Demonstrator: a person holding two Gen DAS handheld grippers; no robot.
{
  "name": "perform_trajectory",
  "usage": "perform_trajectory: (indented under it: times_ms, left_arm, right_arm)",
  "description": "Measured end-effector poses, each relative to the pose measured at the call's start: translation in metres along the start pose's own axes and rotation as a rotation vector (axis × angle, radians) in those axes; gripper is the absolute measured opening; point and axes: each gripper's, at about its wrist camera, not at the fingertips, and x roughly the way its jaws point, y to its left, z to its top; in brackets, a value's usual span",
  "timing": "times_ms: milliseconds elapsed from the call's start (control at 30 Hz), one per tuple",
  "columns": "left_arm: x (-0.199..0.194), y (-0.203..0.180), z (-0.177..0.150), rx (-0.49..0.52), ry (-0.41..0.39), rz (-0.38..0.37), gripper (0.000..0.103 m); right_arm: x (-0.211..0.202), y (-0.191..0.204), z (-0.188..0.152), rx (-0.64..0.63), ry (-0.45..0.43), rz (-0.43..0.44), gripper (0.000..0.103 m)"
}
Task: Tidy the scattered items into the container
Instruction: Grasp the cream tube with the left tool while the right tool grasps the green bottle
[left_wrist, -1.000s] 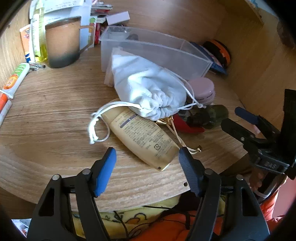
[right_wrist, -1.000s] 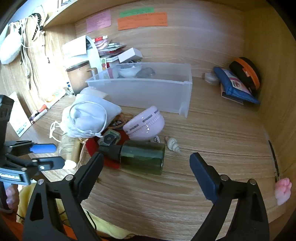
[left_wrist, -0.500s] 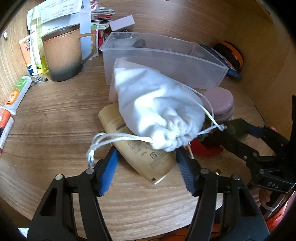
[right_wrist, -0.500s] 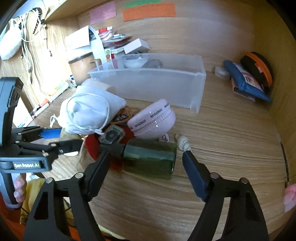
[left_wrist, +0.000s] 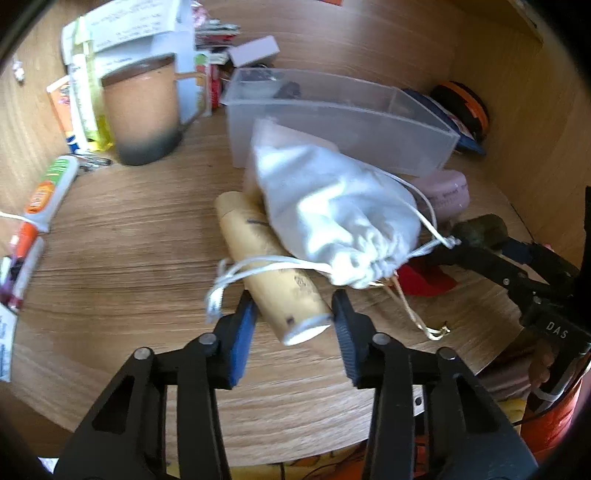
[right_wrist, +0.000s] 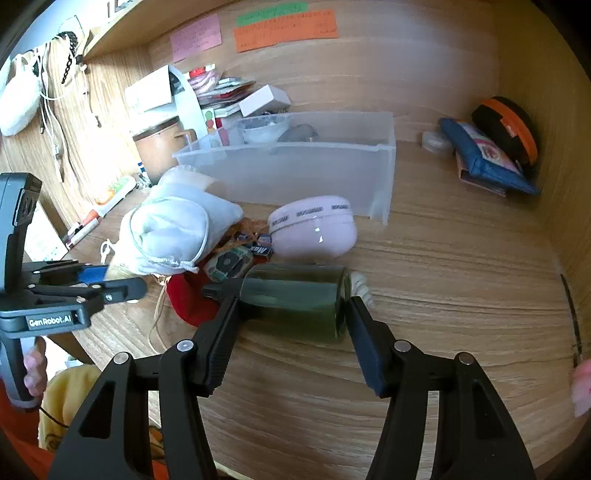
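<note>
On the desk, left gripper (left_wrist: 291, 314) fingers straddle the beige tube (left_wrist: 269, 273); right gripper (right_wrist: 291, 314) fingers bracket the green bottle (right_wrist: 295, 295), both spread.

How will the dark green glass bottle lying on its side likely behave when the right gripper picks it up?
The green bottle looks like smooth glass, so probably slippery and breakable. Lying on its side, it could roll if nudged. The right gripper has its jaws at the bottle's two ends, a hold that may pivot.
</note>
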Motion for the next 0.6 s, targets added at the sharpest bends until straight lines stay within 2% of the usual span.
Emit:
perform_trajectory:
  times_ms: [133,267,367,500,600]
  left_arm:
    - [-0.004,0.013,0.001,-0.003,0.009,0.051,0.034]
    - [-0.003,0.033,0.009,-0.051,-0.001,0.103,0.034]
    - [0.001,0.039,0.018,-0.033,-0.013,0.141,0.036]
    - [0.011,0.039,0.027,0.011,-0.001,0.137,0.038]
    - [0.024,0.039,0.034,0.038,0.039,0.125,0.045]
  right_arm:
    - [-0.004,-0.002,0.001,0.007,-0.008,0.01,0.055]
    - [-0.004,-0.001,-0.001,0.006,-0.011,0.022,0.055]
    - [-0.004,0.0,-0.002,0.0,-0.011,0.024,0.051]
    - [-0.005,-0.001,-0.001,-0.003,-0.009,0.021,0.05]
    - [-0.005,-0.002,-0.001,-0.007,-0.008,0.023,0.05]
